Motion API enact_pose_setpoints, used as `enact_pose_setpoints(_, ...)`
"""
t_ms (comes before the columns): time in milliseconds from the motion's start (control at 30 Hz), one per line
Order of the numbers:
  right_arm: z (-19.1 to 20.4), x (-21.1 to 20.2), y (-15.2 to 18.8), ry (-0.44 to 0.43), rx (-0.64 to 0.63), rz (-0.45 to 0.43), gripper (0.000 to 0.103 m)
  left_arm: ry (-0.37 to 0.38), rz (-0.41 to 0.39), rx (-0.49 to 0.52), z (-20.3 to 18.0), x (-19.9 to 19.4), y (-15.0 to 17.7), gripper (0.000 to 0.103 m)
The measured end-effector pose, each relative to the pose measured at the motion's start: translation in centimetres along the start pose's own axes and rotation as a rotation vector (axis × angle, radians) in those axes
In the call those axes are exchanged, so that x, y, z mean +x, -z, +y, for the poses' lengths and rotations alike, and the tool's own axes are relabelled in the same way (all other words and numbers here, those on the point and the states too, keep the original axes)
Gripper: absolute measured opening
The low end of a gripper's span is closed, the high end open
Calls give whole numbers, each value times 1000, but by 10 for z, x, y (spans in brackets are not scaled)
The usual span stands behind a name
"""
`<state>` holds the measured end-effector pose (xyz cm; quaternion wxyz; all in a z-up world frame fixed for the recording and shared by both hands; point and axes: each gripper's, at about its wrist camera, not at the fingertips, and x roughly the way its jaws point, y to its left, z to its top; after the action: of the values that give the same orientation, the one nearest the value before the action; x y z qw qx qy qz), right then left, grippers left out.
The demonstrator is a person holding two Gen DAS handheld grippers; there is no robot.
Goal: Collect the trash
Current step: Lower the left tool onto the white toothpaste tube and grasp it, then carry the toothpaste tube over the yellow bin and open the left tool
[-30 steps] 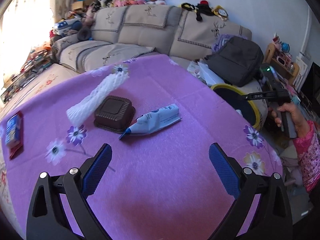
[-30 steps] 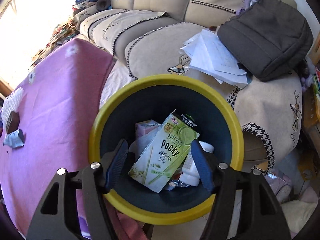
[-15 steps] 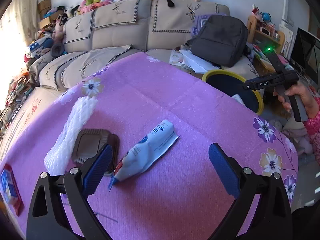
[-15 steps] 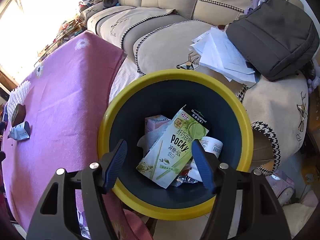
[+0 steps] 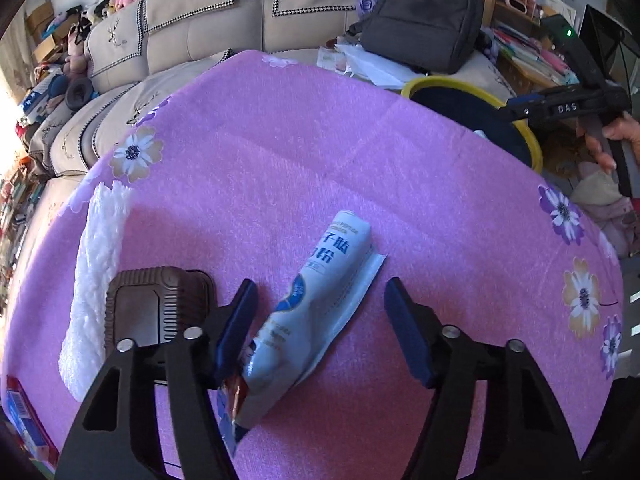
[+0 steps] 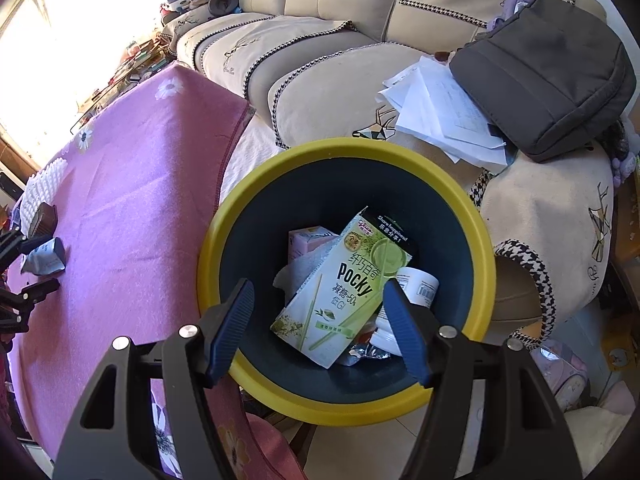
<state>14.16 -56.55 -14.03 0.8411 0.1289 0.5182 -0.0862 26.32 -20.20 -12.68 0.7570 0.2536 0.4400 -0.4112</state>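
The left tool (image 5: 320,330) is set astride the crumpled light-blue and white plastic pouch (image 5: 316,304), which lies flat on the pink flowered table (image 5: 320,152). Its jaws are closing, and the pads are not yet pressed on the pouch. The long axis of the pouch runs from the tool up and to the right, roughly toward the yellow-rimmed dark bin (image 6: 348,280). Above this bin the right tool (image 6: 320,328) is held apart and empty, probably in waiting.
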Motion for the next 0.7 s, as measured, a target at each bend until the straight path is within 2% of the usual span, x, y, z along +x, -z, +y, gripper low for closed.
enact_pose_setpoints(133,-2,2,2,-15,9,7,64,10,7,-14,-5,-3,5,42)
enact_pose_setpoints(200,-1,2,4,-21,8,9,64,4,11,-17,-13,-5,7,25)
enact_pose_setpoints(267,-1,2,6,-26,7,9,64,2,18,-35,-22,-6,7,17)
enact_pose_setpoints(467,-7,-11,13,-43,12,-15,64,-4,14,-21,-58,-9,-3,17)
enact_pose_setpoints(700,-32,-35,27,-30,38,-56,64,33,-18,83,-119,-6,-48,17)
